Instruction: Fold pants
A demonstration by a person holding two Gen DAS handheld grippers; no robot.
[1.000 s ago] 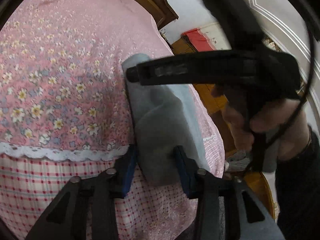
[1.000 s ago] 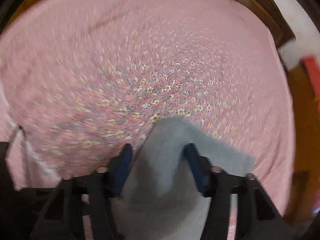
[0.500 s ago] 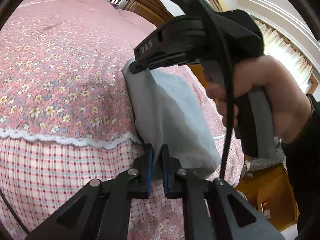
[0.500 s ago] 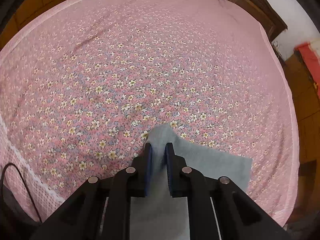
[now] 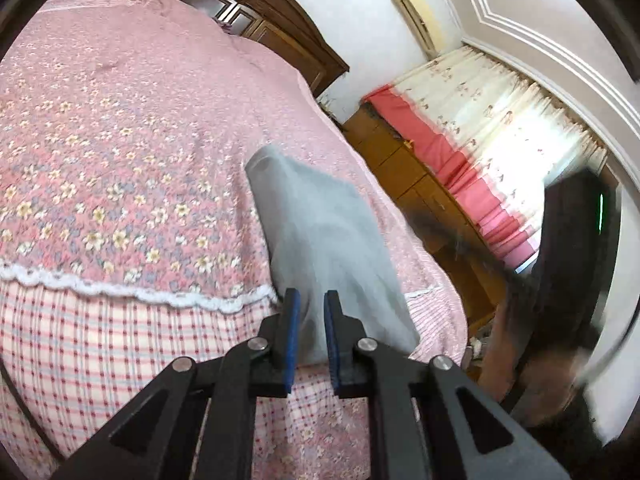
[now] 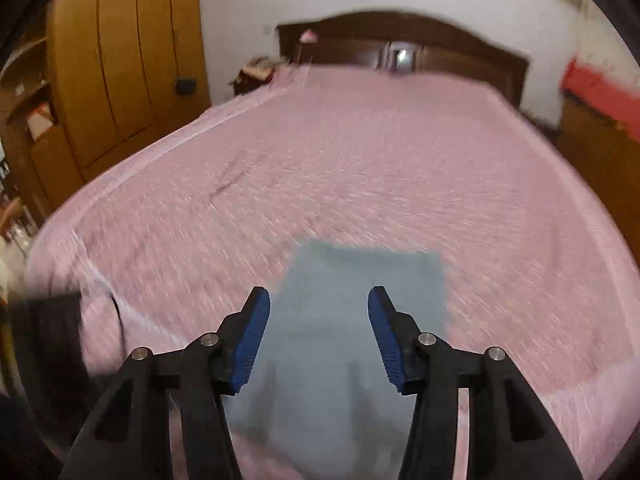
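Observation:
The folded grey pants (image 5: 320, 232) lie at the near right corner of the pink flowered bed (image 5: 120, 140), their near end hanging over the lace edge. My left gripper (image 5: 312, 320) has that near end between its blue pads, which touch the cloth on both sides while the jaws ease apart. In the right wrist view the pants (image 6: 360, 300) form a blurred grey rectangle on the bed (image 6: 360, 160). My right gripper (image 6: 319, 320) hovers over them with its jaws opening and nothing between them. It shows as a dark blur (image 5: 568, 280) in a hand at the far right of the left wrist view.
A dark wooden headboard (image 6: 400, 44) closes the far end of the bed. A tall wooden wardrobe (image 6: 120, 60) stands to the left. A low wooden cabinet (image 5: 400, 160) with a red cloth (image 5: 440, 152) and pale curtains (image 5: 500, 120) runs along the right side.
My right gripper let go of the far corner of the pants, opened wide and pulled back and up. My left gripper stayed at the near end and its pads parted slightly.

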